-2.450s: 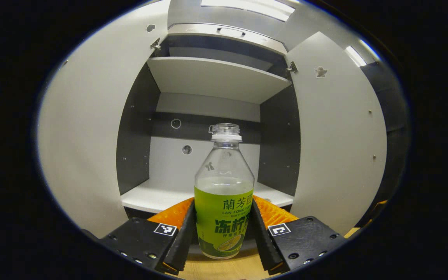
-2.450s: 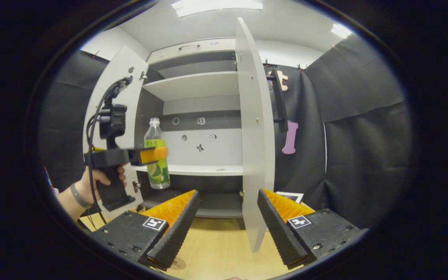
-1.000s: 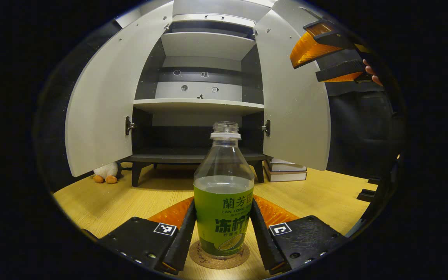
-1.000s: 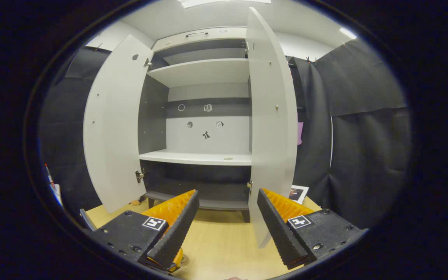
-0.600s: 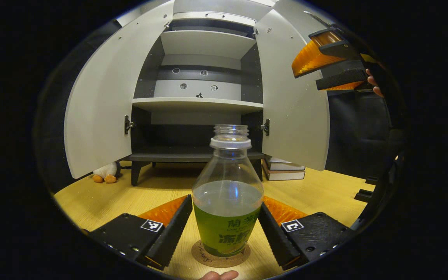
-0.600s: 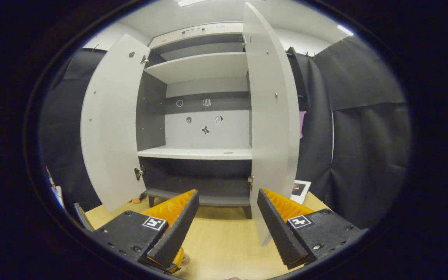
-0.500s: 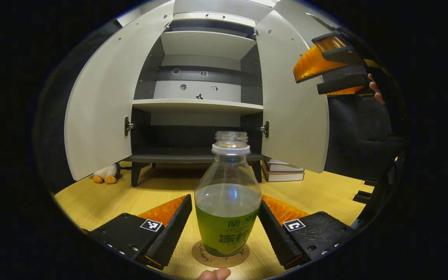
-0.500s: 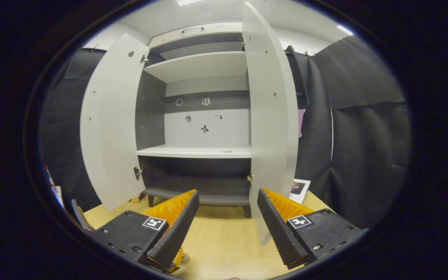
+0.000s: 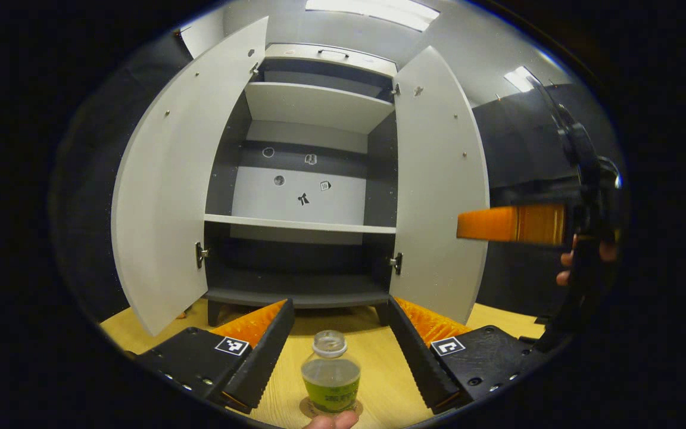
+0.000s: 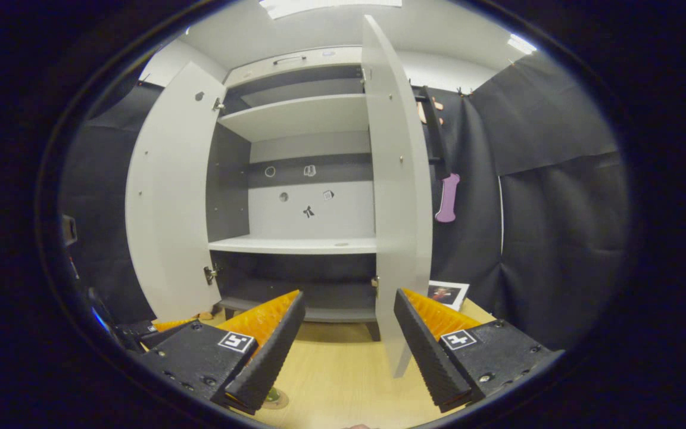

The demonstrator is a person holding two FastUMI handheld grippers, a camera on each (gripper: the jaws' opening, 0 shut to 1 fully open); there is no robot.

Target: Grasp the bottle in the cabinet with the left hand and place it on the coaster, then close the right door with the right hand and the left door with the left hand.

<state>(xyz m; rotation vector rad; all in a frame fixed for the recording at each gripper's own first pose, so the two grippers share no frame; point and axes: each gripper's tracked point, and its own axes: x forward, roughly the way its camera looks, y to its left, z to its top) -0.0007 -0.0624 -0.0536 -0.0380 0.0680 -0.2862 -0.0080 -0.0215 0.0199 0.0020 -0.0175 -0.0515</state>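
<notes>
On the table (image 9: 379, 381), the bottle (image 9: 330, 375) stands upright on the coaster (image 9: 355, 410), free between the left gripper's (image 9: 338, 313) open jaws. Both cabinet doors stand open; the right gripper (image 10: 349, 304) is also open, holding nothing.

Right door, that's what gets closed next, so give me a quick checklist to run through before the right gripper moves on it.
1. Bottle upright on the coaster: ok.
2. Left gripper released, fingers open and clear of the bottle: ok.
3. Right gripper open and holding nothing: ok.
4. Right door wide open, edge-on just ahead of the right gripper: ok, though they are not yet touching.
5. Cabinet shelf has nothing sticking out into the door's swing: ok.
6. Left door open and out of the right door's path: ok.
</notes>
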